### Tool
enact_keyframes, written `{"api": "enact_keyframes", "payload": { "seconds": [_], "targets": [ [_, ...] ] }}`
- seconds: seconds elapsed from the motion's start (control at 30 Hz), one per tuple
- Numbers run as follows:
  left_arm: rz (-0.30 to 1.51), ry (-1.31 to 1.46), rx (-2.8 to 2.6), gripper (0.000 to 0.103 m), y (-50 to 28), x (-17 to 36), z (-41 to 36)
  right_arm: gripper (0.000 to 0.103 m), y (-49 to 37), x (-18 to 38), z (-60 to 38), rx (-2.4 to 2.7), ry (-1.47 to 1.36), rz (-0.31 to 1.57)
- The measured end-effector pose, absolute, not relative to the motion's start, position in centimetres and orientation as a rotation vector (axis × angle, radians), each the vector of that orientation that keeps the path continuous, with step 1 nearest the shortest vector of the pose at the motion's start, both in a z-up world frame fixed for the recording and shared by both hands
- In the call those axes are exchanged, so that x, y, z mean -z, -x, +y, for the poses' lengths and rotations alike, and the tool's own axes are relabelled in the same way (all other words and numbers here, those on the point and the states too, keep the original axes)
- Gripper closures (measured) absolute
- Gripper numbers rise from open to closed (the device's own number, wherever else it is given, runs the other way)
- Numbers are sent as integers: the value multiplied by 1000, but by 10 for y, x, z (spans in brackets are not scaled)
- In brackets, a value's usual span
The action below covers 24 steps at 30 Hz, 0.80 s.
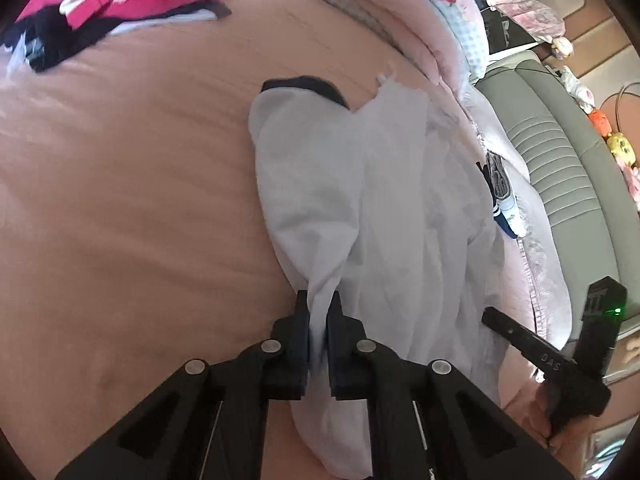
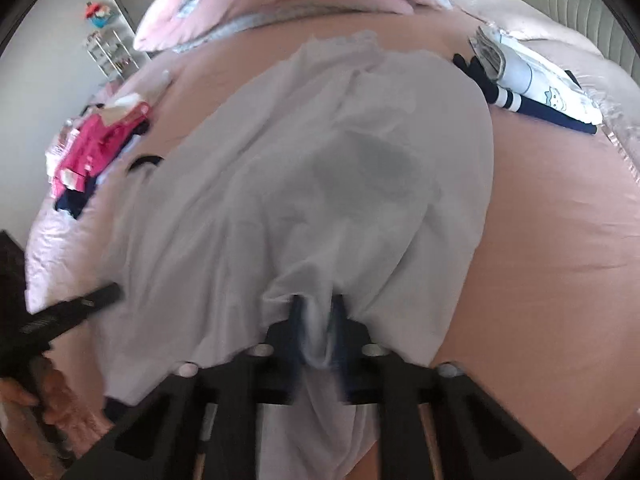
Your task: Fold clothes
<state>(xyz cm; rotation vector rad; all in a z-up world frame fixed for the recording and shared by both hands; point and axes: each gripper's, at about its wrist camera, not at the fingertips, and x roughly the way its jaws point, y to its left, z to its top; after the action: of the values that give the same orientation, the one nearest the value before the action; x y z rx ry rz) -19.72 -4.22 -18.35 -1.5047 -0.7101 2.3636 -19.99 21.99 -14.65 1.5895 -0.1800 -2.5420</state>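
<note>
Black two-finger left gripper (image 1: 318, 320) sits nearest the lens, jaws pinched shut on a bunched edge of the pale white thin-fabric garment (image 1: 360, 208); right gripper (image 2: 318, 320) likewise clamped on a fold of the same cloth, fabric hanging down between its pads; both grips look firm. Garment lies on the pink bedsheet (image 1: 120, 200), part spread and part rumpled, a black collar band (image 1: 308, 86) at its far end; fold looks barely begun, no clean crease yet; flattening and folding over probably remain. Left to right in the right wrist view: magenta-and-navy heap of unfolded clothes (image 2: 92, 152) near the bed's left edge, so more items likely wait; pink and grey checked duvet roll (image 2: 280, 0) along the far side; folded white-and-navy striped clothing stack (image 2: 540, 92) at far right, seemingly done already; grey ribbed headboard (image 2: 580, 12) behind it. Sheet around the garment is bare, nothing blocks a fold; duvet roll sits near the collar end and could crowd a long spread.
</note>
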Motion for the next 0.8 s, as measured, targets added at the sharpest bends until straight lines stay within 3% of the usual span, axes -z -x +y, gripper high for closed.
{"api": "enact_keyframes", "payload": {
  "seconds": [0.2, 0.47, 0.63, 0.7, 0.77, 0.8],
  "targets": [
    [-730, 1374, -2509, 98, 180, 145, -73, 95, 180, 123, 255, 2727, -1579, -65],
    [-957, 1414, -2486, 96, 111, 178, -110, 95, 101, 139, 321, 2756, -1814, -300],
    [-1133, 1283, -2378, 93, 112, 180, -117, 90, 79, 130, 321, 2687, -1688, -553],
    [-1114, 1258, -2374, 87, 115, 180, -113, 85, 80, 129, 318, 2624, -1622, -636],
    [-1064, 1323, -2384, 65, 120, 188, -105, 64, 84, 133, 315, 2556, -1591, -693],
    [-1044, 1360, -2385, 57, 122, 193, -100, 61, 87, 140, 311, 2545, -1612, -671]
  ]
}}
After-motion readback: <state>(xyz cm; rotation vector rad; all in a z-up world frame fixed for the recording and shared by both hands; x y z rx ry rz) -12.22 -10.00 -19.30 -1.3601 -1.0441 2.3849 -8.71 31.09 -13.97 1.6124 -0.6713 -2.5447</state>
